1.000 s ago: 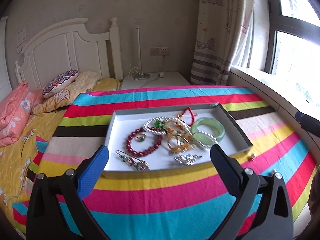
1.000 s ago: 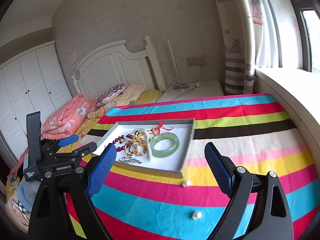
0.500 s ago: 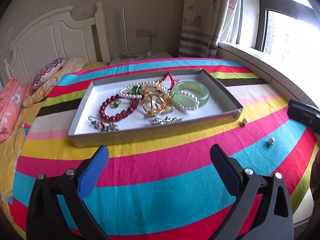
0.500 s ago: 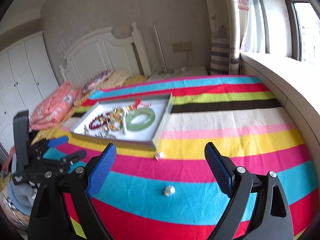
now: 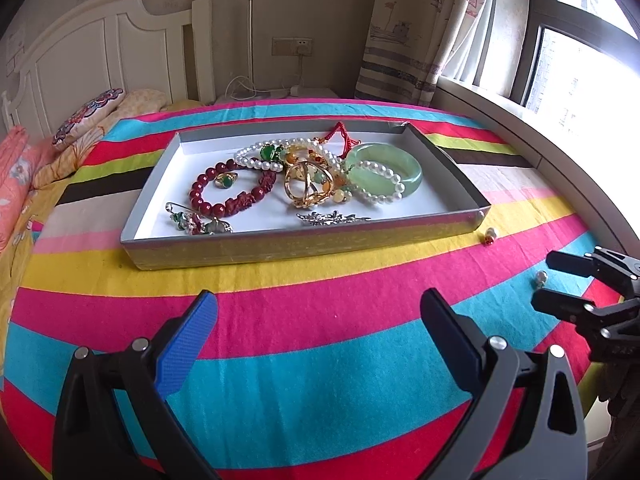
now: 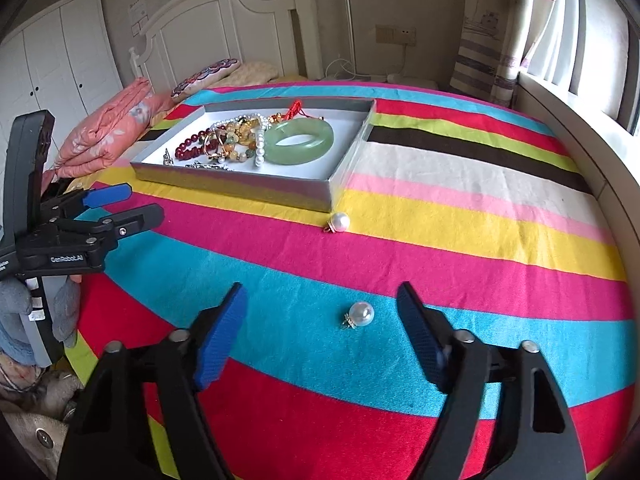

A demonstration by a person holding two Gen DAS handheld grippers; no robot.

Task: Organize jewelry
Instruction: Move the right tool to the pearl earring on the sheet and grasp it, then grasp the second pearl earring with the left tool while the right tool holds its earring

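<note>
tray [image 5: 304,246] near edge clear, bare striped bedspread [image 6: 460,216] around | pearl pendant [image 6: 358,315] on turquoise stripe between right gripper [image 6: 320,320] fingers, just closing, untouched | left gripper [image 5: 316,332] angled down, fingers apart, empty

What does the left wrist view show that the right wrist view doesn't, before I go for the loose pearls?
Left wrist only: the window and the green-stone ring inside the red bead bracelet.

Right wrist only: the white wardrobe, the folded pink quilt, and the near pearl lying on the cloth between the right tool, jaws apart and not touching it.

Both: the grey tray, the jade bangle, the striped cloth, both loose pearls.
</note>
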